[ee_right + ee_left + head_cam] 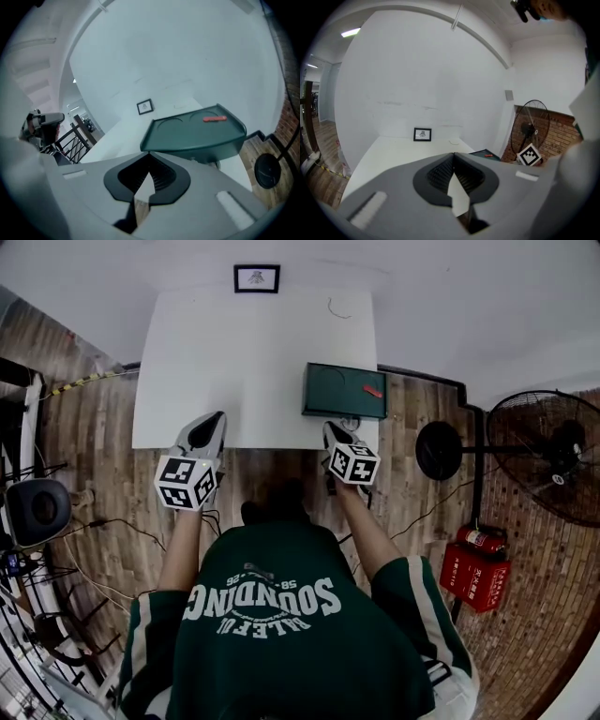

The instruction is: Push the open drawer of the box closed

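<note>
Box (344, 390), dark green, low, rimmed top with two round recesses and a small red object (373, 391); at white worktop (234, 362) near edge. Left gripper (216, 420), right gripper (330, 427): jaws together, empty.

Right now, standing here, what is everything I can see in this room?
table: one, white, centre, against the wall
box: one, dark green, table's near right edge
small flat item: one, red, on the box's top
framed picture: one, black frame, table's far edge
fan: one, black, floor at right
fire extinguisher: one, red, floor beside the fan
cables: several, dark, floor at left
left hand-held gripper: grey, shut, empty, over table's near edge
right hand-held gripper: grey, shut, empty, near the box's front
</note>
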`<state>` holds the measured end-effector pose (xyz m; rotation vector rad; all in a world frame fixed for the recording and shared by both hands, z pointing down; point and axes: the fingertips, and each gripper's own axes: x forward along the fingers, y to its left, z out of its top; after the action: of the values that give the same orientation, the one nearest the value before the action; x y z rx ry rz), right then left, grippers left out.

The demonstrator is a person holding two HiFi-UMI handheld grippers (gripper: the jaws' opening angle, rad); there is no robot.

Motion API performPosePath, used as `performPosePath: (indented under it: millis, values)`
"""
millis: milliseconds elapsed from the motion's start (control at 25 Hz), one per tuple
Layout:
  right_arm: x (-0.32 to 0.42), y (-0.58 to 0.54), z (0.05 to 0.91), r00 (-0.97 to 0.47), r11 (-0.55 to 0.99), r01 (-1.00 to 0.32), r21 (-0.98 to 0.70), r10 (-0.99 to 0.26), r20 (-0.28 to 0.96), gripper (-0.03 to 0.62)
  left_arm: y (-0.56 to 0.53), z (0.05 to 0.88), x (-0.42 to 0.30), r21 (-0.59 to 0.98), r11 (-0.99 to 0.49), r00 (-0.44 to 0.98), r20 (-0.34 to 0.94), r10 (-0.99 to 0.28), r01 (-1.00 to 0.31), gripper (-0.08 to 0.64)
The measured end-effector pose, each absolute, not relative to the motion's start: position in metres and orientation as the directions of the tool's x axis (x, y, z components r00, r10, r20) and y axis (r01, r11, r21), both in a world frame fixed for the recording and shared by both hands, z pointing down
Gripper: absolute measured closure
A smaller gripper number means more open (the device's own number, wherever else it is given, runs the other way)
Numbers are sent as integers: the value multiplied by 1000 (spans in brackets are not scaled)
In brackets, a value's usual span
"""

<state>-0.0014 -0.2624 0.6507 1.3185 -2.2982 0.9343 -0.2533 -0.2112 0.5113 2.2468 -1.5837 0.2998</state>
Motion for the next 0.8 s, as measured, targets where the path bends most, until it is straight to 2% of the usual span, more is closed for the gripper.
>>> performPosePath:
  millis: [240,480,800]
  values:
    - [-47,-269,557,-590,512,-807,-293,-704,396,591,-208,496,-263,162,-312,350,342,-872,-936,508]
    - [-78,-267,480,-641,606,-767,-211,-727,246,591,-209,479,-276,148,-319,350,304,-886,-936,508]
    - [-89,-255,437,-654,638,-756,-145,-738,167,591,-210,467,-281,141,-326,353,269,-896,-935,508]
